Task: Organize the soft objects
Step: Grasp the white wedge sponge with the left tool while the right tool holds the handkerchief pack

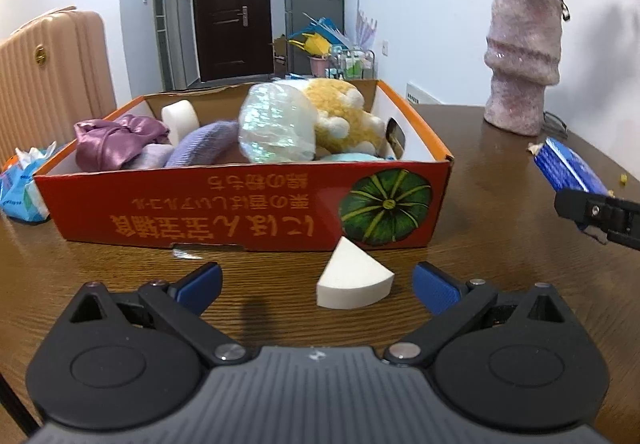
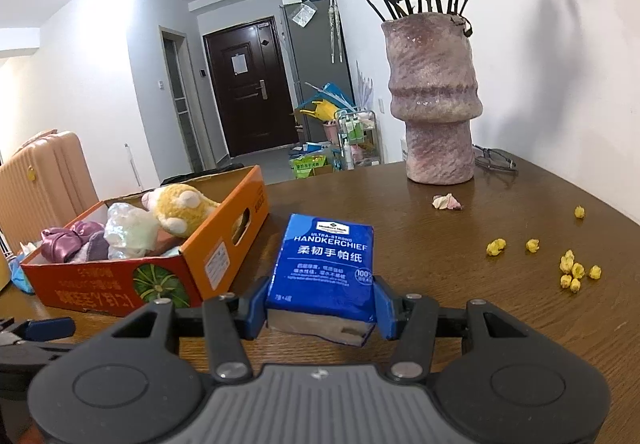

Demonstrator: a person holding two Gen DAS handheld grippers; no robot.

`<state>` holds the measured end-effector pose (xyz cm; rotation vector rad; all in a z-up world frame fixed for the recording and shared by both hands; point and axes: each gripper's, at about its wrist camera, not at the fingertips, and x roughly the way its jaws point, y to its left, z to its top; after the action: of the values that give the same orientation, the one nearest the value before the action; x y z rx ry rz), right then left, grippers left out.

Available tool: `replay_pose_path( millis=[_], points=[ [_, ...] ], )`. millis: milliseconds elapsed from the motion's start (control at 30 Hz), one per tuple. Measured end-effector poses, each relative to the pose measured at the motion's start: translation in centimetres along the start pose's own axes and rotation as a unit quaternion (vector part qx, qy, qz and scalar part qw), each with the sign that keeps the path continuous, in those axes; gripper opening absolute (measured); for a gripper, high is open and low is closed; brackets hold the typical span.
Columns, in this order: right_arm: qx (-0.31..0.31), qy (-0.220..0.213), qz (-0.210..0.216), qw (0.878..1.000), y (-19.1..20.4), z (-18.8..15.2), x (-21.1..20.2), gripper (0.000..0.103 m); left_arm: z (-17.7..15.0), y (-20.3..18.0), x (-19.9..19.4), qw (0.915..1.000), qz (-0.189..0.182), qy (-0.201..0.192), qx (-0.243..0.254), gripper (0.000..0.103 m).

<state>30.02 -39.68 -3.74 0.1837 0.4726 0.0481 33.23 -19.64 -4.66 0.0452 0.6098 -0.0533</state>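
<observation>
One box [image 1: 248,203] on the desk [image 1: 480,244] holds about six soft things. One white wedge [image 1: 352,284] lies at 12 o'clock from the left gripper [image 1: 316,284], between its spread jaws; only the left view shows it. The right gripper [image 2: 322,308] pinches one tissue pack [image 2: 326,264], at 3 o'clock from the box. Only the right view shows yellow bits [image 2: 572,272].

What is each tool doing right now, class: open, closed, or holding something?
Left tool: open, empty; white sponge wedge lies between its fingers, untouched.
Right tool: closed on the blue handkerchief pack.
</observation>
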Motion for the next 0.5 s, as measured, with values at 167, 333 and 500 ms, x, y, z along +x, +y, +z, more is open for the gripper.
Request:
replay_pose_path(
  millis=[167, 333, 500],
  points=[
    [0.002, 0.003, 0.001, 1.000, -0.3, 0.1, 0.3, 0.052, 0.2, -0.8, 0.7, 0.9999, -0.002, 0.005, 0.010, 0.103],
    [-0.001, 0.004, 0.004, 1.000, -0.1, 0.0, 0.3, 0.052, 0.3, -1.1, 1.1, 0.9997, -0.008, 0.013, 0.019, 0.070],
    [0.001, 0.007, 0.004, 1.000, -0.2, 0.0, 0.4, 0.052, 0.3, -0.6, 1.7, 0.9985, -0.041, 0.035, 0.008, 0.038]
  ],
)
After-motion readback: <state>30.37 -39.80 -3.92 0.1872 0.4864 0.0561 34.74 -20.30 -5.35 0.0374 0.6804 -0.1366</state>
